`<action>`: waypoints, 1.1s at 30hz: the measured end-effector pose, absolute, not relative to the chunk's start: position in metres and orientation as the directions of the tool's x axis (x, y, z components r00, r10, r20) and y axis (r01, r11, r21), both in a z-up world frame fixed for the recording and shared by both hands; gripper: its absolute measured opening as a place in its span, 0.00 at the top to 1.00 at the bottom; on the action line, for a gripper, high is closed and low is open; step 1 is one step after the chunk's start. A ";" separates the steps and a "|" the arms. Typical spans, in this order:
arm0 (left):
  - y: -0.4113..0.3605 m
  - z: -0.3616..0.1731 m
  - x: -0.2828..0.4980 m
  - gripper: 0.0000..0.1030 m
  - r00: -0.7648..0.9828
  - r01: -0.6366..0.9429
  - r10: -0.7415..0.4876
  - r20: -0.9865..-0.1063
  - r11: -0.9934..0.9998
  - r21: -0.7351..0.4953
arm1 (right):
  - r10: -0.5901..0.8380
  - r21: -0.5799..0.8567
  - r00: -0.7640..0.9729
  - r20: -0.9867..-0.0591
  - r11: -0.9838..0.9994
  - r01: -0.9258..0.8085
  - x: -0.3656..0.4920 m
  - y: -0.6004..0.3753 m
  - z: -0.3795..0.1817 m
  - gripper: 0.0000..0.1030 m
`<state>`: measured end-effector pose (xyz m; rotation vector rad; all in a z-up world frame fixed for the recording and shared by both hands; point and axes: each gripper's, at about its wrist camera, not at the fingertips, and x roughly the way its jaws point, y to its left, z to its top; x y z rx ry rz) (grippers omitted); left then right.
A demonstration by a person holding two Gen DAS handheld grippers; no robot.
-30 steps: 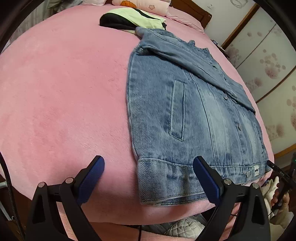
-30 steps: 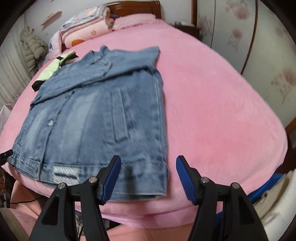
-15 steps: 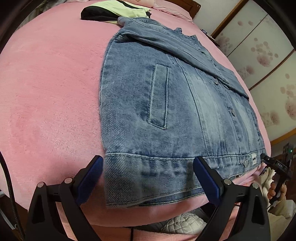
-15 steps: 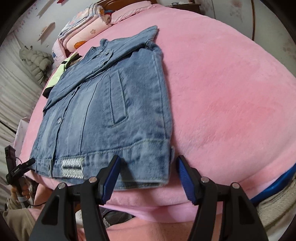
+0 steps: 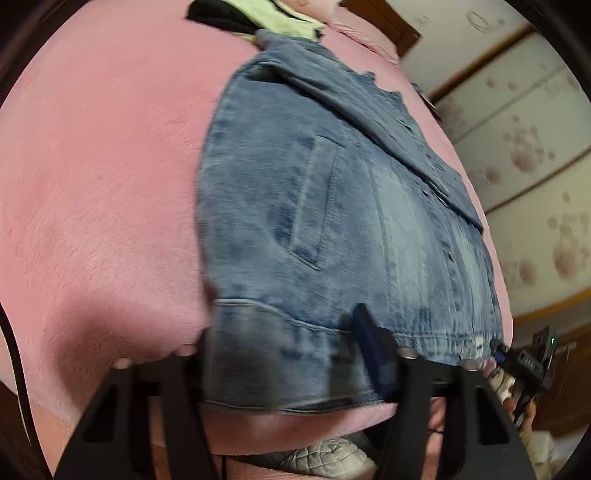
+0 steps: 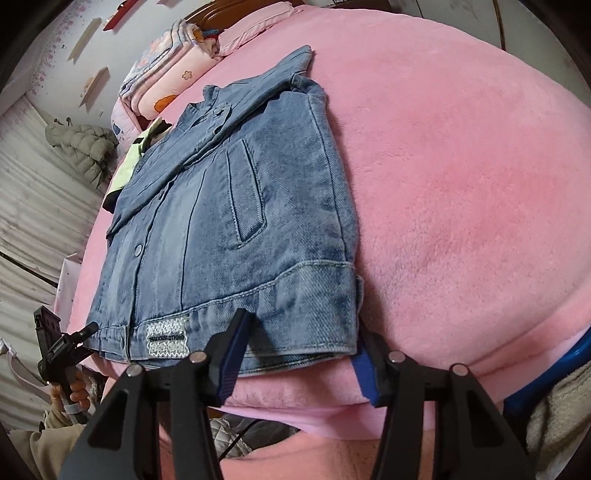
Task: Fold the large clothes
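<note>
A blue denim jacket (image 5: 332, 206) (image 6: 229, 206) lies flat and buttoned on a pink plush bed (image 5: 92, 184) (image 6: 461, 166), sleeves folded across its chest and hem toward me. My left gripper (image 5: 291, 354) straddles the left hem corner, jaws closing. Its right finger (image 5: 373, 350) rests on the denim, and the left finger is hidden behind the hem edge. My right gripper (image 6: 299, 354) straddles the right hem corner, jaws closing. One pad (image 6: 236, 343) lies over the hem, the other (image 6: 364, 365) beside the corner. The cloth is not visibly pinched.
A lime-and-black garment (image 5: 266, 22) (image 6: 129, 166) lies beyond the collar. Folded quilts (image 6: 166, 74) are stacked at the headboard, and a puffy coat (image 6: 81, 144) hangs on the left wall. Floral wardrobe doors (image 5: 517, 166) stand to the right. The bed's front edge drops off just under both grippers.
Both grippers have come down and forward onto the hem corners. The left jaws have narrowed a lot around the hem, the right jaws a little. The jacket has stayed in place.
</note>
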<state>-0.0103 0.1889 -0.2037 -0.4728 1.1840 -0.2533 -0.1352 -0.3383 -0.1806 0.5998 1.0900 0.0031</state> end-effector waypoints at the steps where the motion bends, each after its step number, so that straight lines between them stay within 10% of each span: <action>1: 0.192 -0.205 -0.010 0.61 0.365 -0.071 -0.431 -0.825 0.871 -0.486 | 0.289 0.461 0.481 -0.828 0.839 0.290 -0.136 -0.339 -0.181 0.55; 6: 0.191 -0.198 -0.009 0.87 0.377 -0.101 -0.416 -0.828 0.870 -0.483 | 0.255 0.425 0.490 -0.833 0.863 0.273 -0.136 -0.333 -0.176 0.69; 21: 0.176 -0.104 0.050 0.90 0.477 -0.108 -0.509 -0.717 0.775 -0.622 | 0.225 0.361 0.654 -0.722 0.929 0.078 -0.083 -0.310 -0.064 0.80; 33: 0.161 -0.054 0.256 0.90 0.584 -0.122 -0.424 -0.692 0.797 -0.591 | 0.134 0.311 0.735 -0.665 0.944 0.110 0.107 -0.349 0.002 0.94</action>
